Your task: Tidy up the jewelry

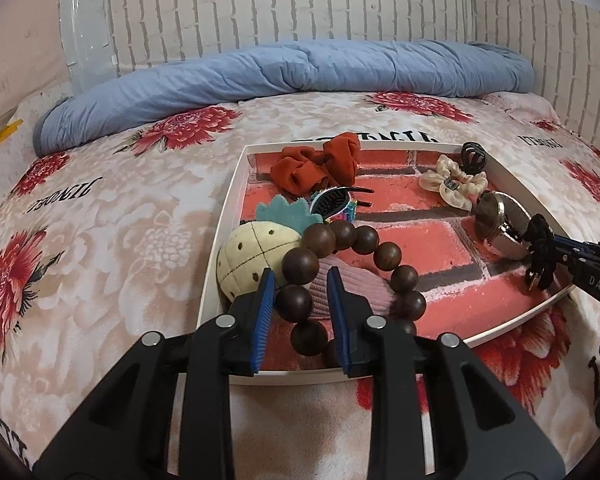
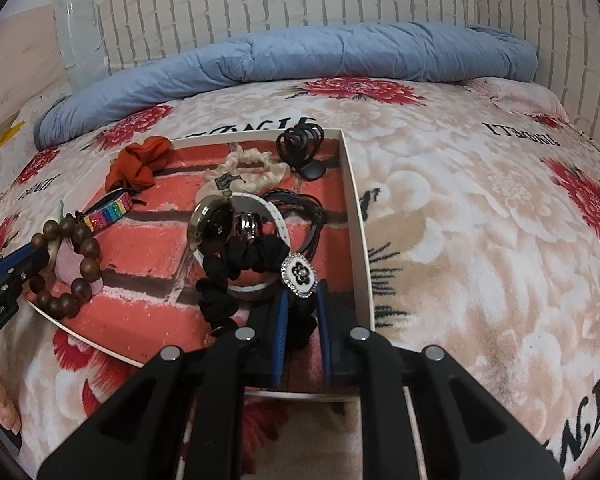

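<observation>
A white shallow box [image 1: 224, 236] with a brick-print floor lies on the bed; it also shows in the right wrist view [image 2: 358, 216]. My left gripper [image 1: 302, 280] is shut on a brown wooden bead bracelet [image 1: 388, 256], with beads between its blue pads, over the box's near left corner. My right gripper [image 2: 303, 300] is shut on a black scrunchie [image 2: 252, 258] with a black-and-white flower charm [image 2: 300, 274], above the box's near right part. The right gripper also appears in the left wrist view [image 1: 556, 250].
In the box lie an orange scrunchie [image 1: 316, 166], a cream scrunchie [image 1: 452, 182], a watch [image 2: 216, 226], a black claw clip [image 2: 300, 142], a rainbow clip [image 2: 108, 212], a pineapple plush [image 1: 252, 260] and black cords [image 2: 304, 204]. A rolled blue blanket [image 1: 300, 68] lies at the back.
</observation>
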A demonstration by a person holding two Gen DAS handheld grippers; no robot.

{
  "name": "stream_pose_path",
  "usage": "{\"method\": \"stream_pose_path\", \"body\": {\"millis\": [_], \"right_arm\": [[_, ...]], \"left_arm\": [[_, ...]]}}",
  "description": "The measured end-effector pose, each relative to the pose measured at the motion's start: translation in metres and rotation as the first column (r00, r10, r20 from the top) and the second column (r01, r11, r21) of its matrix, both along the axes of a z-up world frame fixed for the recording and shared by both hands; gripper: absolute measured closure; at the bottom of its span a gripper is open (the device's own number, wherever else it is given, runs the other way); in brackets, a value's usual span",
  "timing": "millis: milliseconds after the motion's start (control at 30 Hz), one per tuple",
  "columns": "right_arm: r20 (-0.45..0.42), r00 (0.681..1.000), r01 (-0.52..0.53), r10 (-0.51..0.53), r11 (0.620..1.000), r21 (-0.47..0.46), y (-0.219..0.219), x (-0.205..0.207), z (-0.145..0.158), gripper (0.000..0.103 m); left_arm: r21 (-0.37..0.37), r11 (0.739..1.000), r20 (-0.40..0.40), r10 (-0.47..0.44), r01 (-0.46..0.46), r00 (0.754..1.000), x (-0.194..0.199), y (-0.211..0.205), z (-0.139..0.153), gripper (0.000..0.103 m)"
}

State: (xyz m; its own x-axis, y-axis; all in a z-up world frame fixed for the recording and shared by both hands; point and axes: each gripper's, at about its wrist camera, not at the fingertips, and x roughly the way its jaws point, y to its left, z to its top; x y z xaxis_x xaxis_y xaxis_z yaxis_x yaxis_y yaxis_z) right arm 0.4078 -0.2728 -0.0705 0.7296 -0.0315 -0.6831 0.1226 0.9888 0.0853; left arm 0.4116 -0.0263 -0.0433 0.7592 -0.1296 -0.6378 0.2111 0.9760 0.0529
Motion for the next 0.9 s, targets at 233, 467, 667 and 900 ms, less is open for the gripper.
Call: {"method": "stream_pose_path", "body": {"millis": [233,467,667,900], "right_arm": [[-0.012,1.000,-0.010,0.010,1.000,0.009,0.002,-0.007,0.007,0.069],[0.039,0.999,-0.025,0.027,0.999,-0.034,0.015,-0.030,0.029,0.036],[0.105,0.994,-0.028,0.033,0.999,-0.045,0.020,-0.062,0.043,0.013],[0.173,0.984,-0.022,0.033,0.998,-0.066,0.023,-0.112,0.055,0.004]], "left_arm": [[-0.039,0.999,-0.001,0.006,-0.006,1.000,-0.002,0.004,0.008,0.045],[-0.079,0.997,0.037,0.025,-0.022,0.999,-0.025,0.016,0.030,0.017],[-0.102,0.993,0.090,0.071,-0.062,0.993,-0.067,0.037,0.050,0.005],[-0.121,0.992,0.172,0.061,-0.041,0.983,-0.135,0.040,0.063,0.005]]}}
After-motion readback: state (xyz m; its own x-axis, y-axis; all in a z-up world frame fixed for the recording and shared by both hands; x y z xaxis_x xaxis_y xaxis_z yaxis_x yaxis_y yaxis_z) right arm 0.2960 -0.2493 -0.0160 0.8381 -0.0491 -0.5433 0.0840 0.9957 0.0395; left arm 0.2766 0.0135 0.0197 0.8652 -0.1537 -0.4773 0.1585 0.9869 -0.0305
